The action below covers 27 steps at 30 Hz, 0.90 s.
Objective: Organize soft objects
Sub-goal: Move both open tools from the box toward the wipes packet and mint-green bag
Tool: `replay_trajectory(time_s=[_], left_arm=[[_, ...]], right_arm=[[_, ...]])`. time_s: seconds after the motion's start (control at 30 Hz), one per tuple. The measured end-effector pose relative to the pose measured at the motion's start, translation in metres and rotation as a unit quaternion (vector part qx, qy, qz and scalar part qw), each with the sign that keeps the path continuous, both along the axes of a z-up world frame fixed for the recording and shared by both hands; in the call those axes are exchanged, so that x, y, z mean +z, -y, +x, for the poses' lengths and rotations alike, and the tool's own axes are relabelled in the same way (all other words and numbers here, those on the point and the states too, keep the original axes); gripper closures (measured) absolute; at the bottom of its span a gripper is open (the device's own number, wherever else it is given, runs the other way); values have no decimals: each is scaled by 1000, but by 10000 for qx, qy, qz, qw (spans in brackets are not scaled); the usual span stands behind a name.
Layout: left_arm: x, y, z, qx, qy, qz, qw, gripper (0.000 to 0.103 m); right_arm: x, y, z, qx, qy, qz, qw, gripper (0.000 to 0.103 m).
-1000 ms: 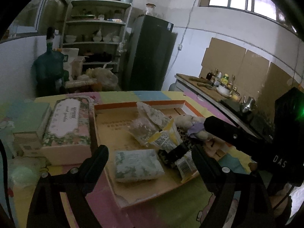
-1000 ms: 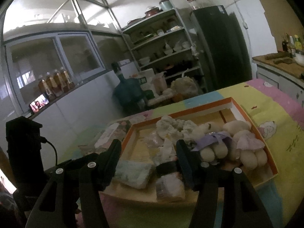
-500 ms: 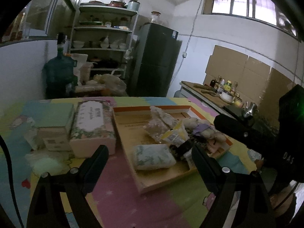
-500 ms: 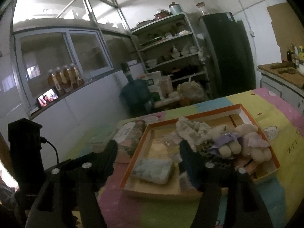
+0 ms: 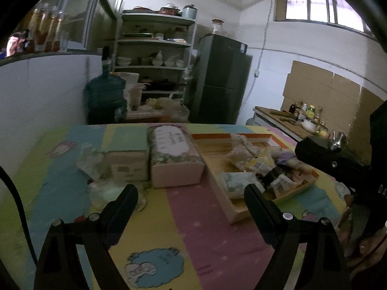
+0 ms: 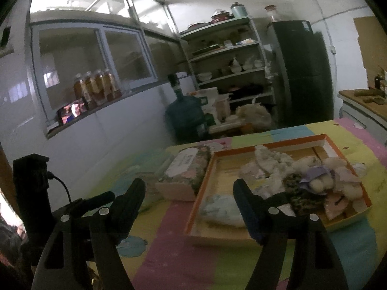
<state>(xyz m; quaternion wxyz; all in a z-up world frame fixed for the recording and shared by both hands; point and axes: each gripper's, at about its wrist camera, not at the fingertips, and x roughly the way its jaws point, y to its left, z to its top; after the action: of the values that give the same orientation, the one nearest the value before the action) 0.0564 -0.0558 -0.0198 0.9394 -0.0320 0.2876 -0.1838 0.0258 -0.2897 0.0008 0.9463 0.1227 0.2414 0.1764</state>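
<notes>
An orange-rimmed shallow box [image 5: 238,135] [image 6: 271,144] on the colourful mat holds several soft things: a pale green tissue pack [image 5: 238,184] [image 6: 221,207], snack packets [image 5: 258,163], a white cloth [image 6: 267,157] and a plush toy with a purple bow [image 6: 321,176]. A floral tissue box [image 5: 173,154] [image 6: 188,168] lies left of the box. My left gripper [image 5: 191,194] is open and empty, held back above the mat. My right gripper [image 6: 188,193] is open and empty, near the box's front left corner.
A small carton [image 5: 128,164] and crumpled clear wrappers [image 5: 90,162] lie left of the floral box. A water jug [image 5: 105,99], shelves [image 5: 154,55] and a dark fridge [image 5: 223,82] stand beyond the table. A counter with bottles [image 5: 302,118] is at the right.
Both grippers have pulled back from the orange box and up; the box and its contents look smaller and farther. The left view has swung left, showing more mat and the carton.
</notes>
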Motion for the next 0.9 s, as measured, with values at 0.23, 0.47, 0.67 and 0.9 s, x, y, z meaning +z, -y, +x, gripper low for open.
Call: replay_trajectory(time_s=[0.23, 0.47, 0.67, 0.9], left_arm=[[-1, -30, -7, 177, 21, -68, 9998, 14], [-5, -66, -12, 464, 9, -197, 9987, 14], [-9, -101, -14, 747, 19, -302, 9967, 14], [-14, -139, -8, 1081, 0, -405, 9933, 14]], right_arm=[[3, -28, -2, 174, -4, -160, 9997, 26], [1, -57, -1, 330, -62, -363, 9988, 26], [-5, -83, 7, 499, -194, -475, 9974, 26], [-16, -118, 23, 803, -379, -585, 9943, 26]])
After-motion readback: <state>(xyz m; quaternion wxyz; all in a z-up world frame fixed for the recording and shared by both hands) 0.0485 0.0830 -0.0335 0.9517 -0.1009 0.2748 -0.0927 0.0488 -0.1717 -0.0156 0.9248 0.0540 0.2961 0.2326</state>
